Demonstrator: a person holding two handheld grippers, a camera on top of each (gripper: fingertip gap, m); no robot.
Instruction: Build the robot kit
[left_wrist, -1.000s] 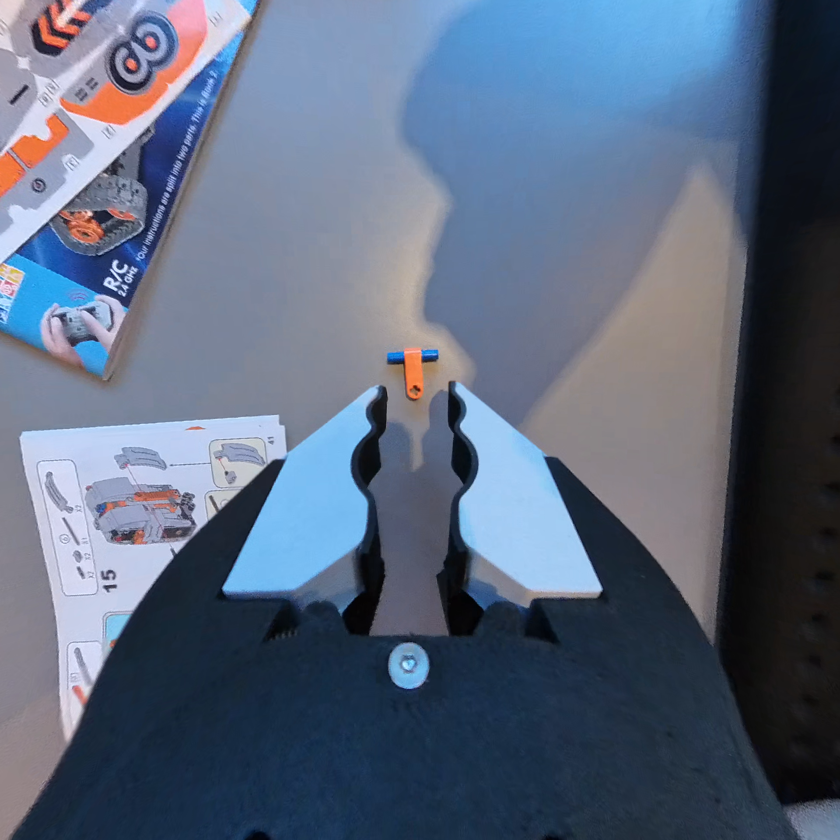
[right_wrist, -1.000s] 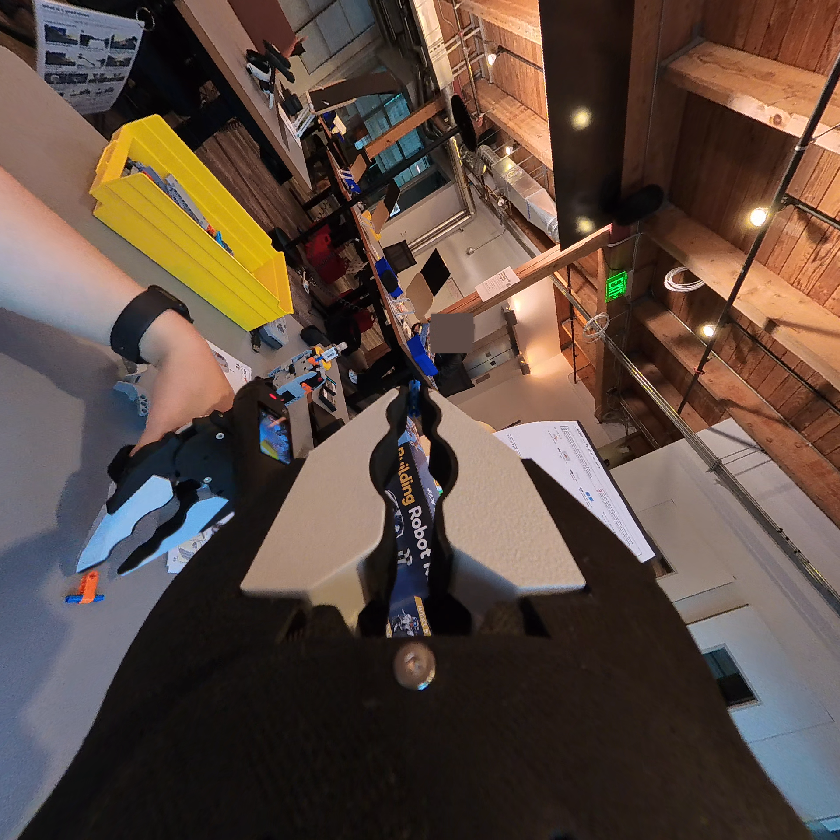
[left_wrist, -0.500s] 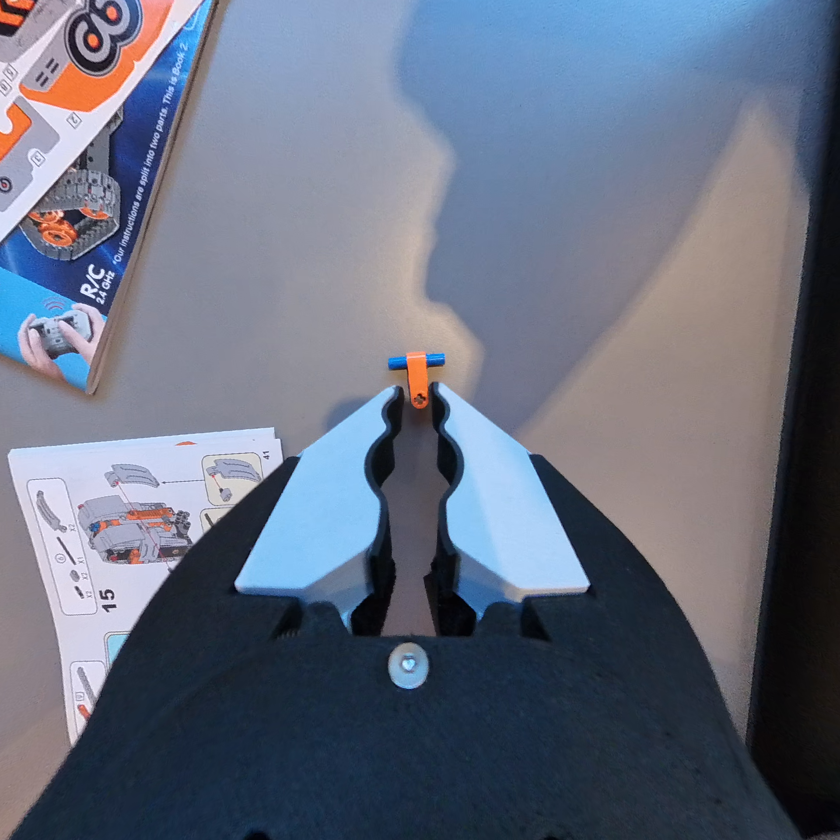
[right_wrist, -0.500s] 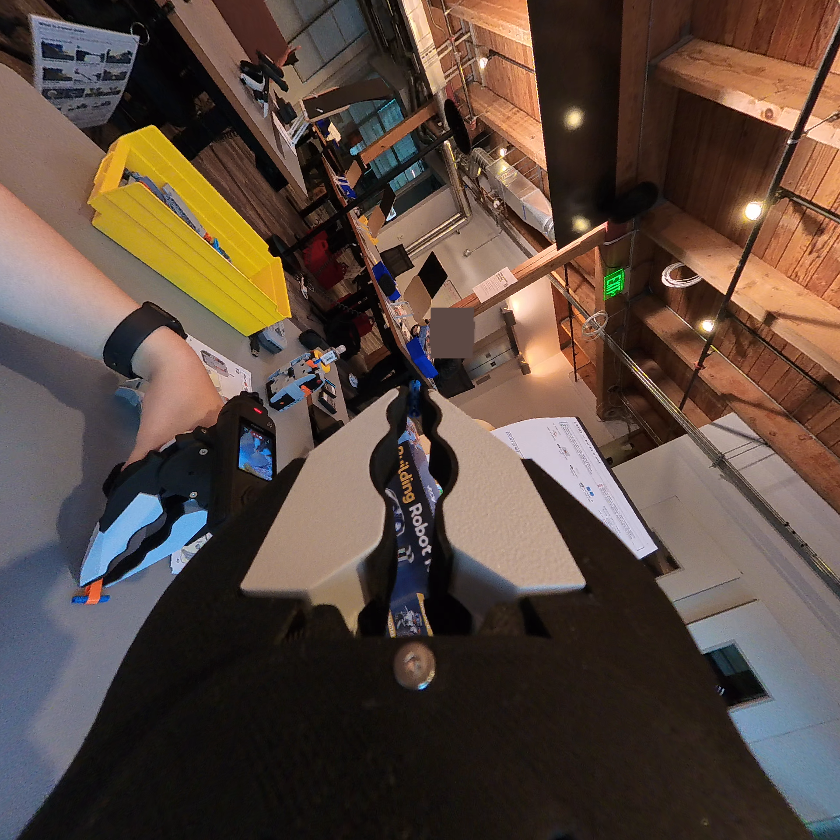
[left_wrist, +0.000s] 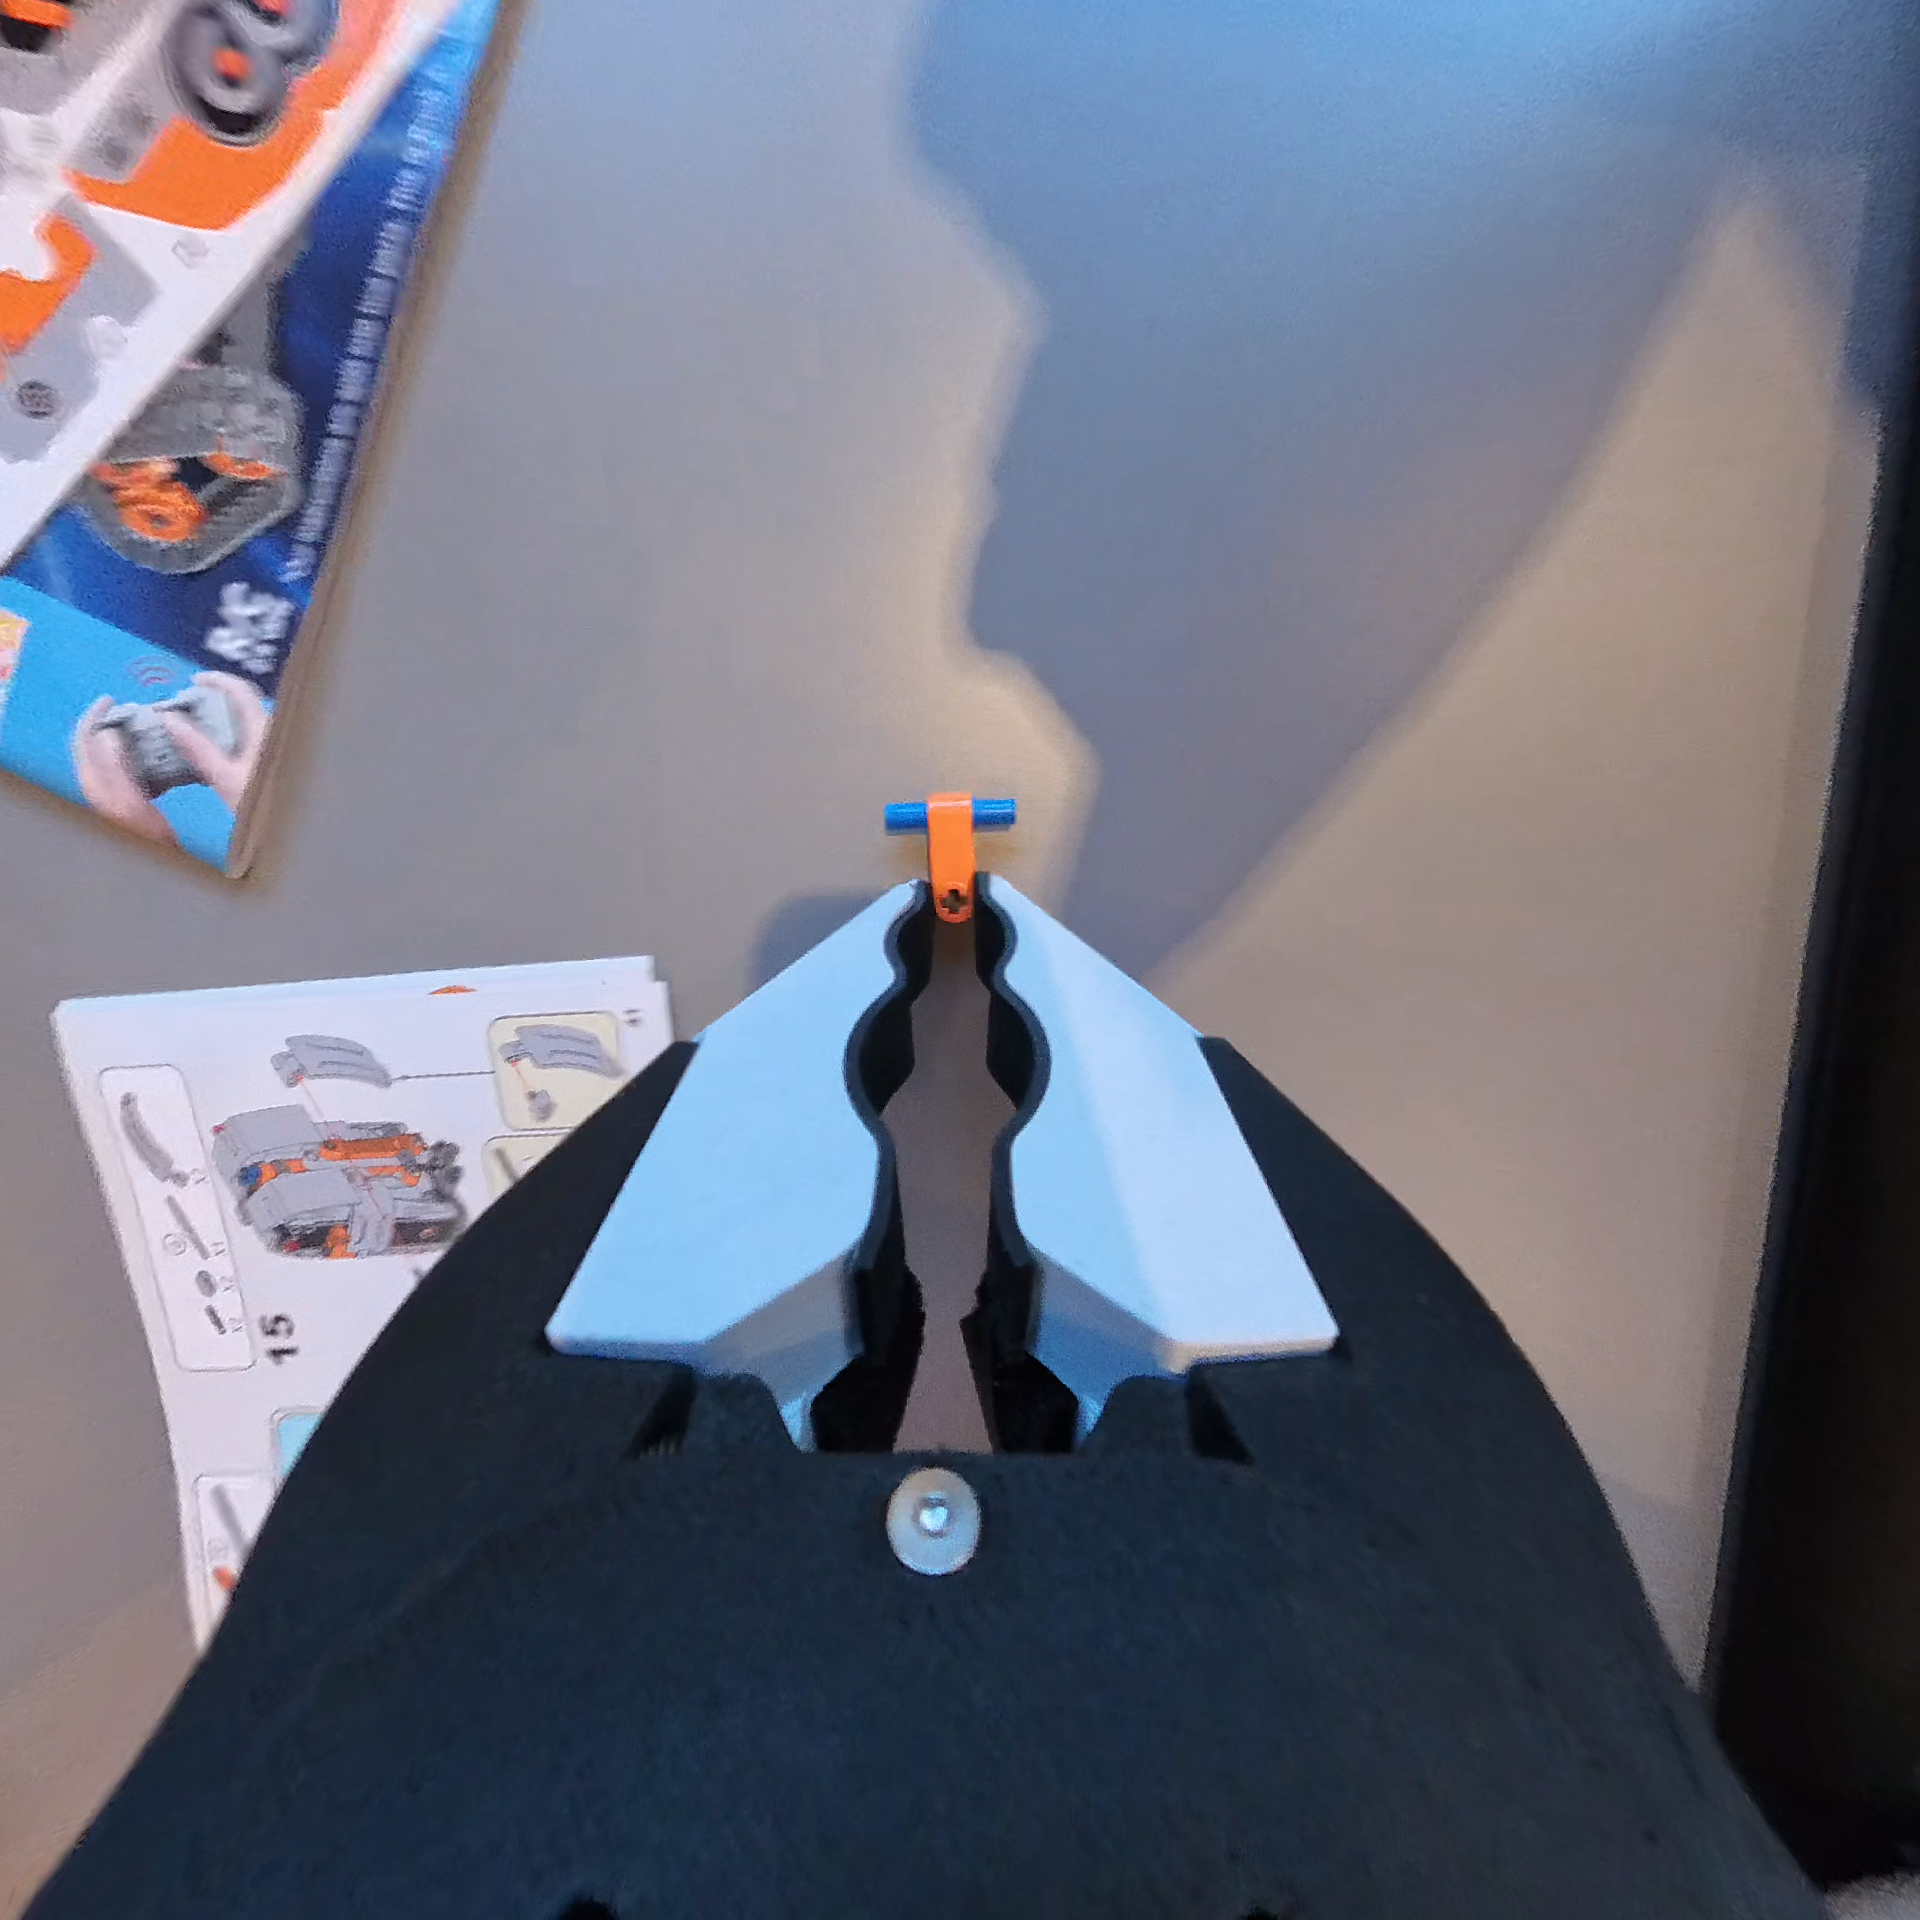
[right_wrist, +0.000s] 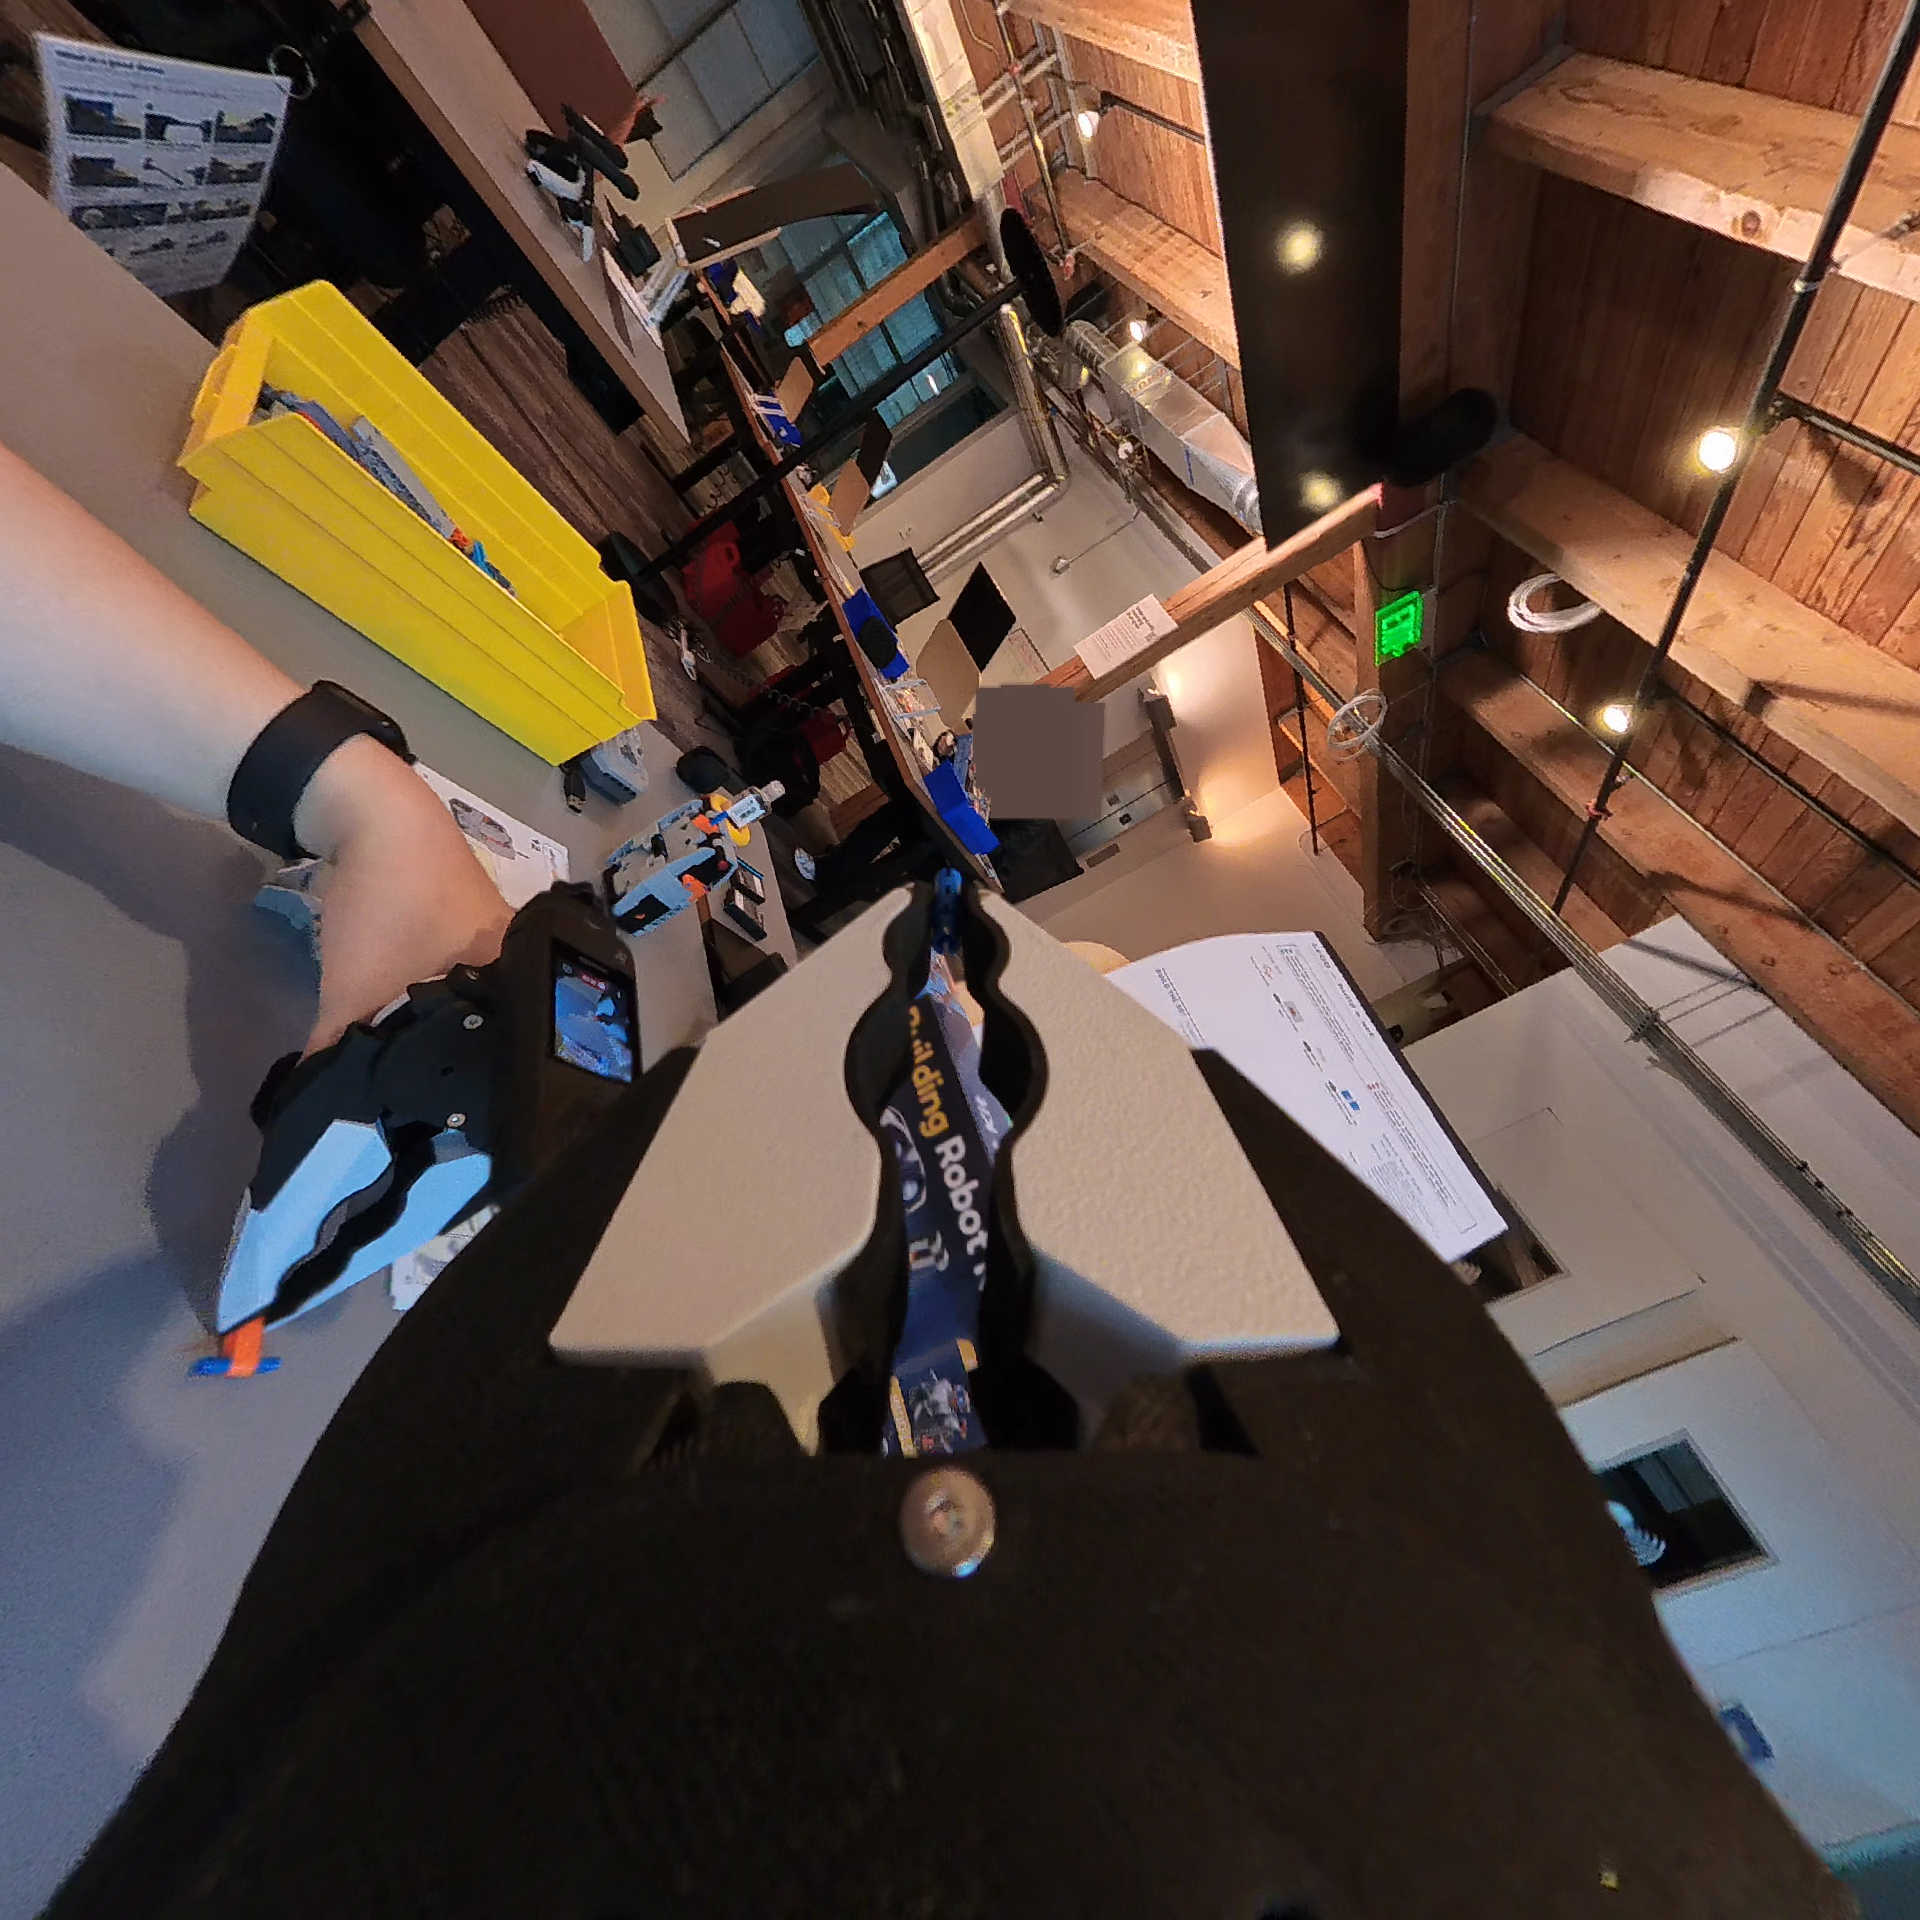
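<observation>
A small orange connector (left_wrist: 951, 852) with a blue pin (left_wrist: 904, 816) through its far end is at the grey table surface. My left gripper (left_wrist: 951, 896) is shut on the connector's near end, and the blue pin sticks out crosswise beyond the fingertips. The right wrist view shows this from the side: the left gripper (right_wrist: 234, 1325), in a person's hand, pinches the orange connector (right_wrist: 241, 1351) low over the table. My right gripper (right_wrist: 948, 899) is raised off the table, pointing out into the room, and shut on a small blue piece (right_wrist: 948, 916) at its tips.
A blue and white booklet (left_wrist: 156, 364) and an open instruction sheet (left_wrist: 343, 1143) lie left of the left gripper. A dark edge (left_wrist: 1849, 935) runs down the right. A yellow bin (right_wrist: 416, 540) and a partly built model (right_wrist: 675, 873) sit farther back on the table. Some 35 cm of space lies between my two pairs of fingers.
My left gripper moved forward over the orange connector and closed on its near end. My right gripper stayed shut and barely moved.
</observation>
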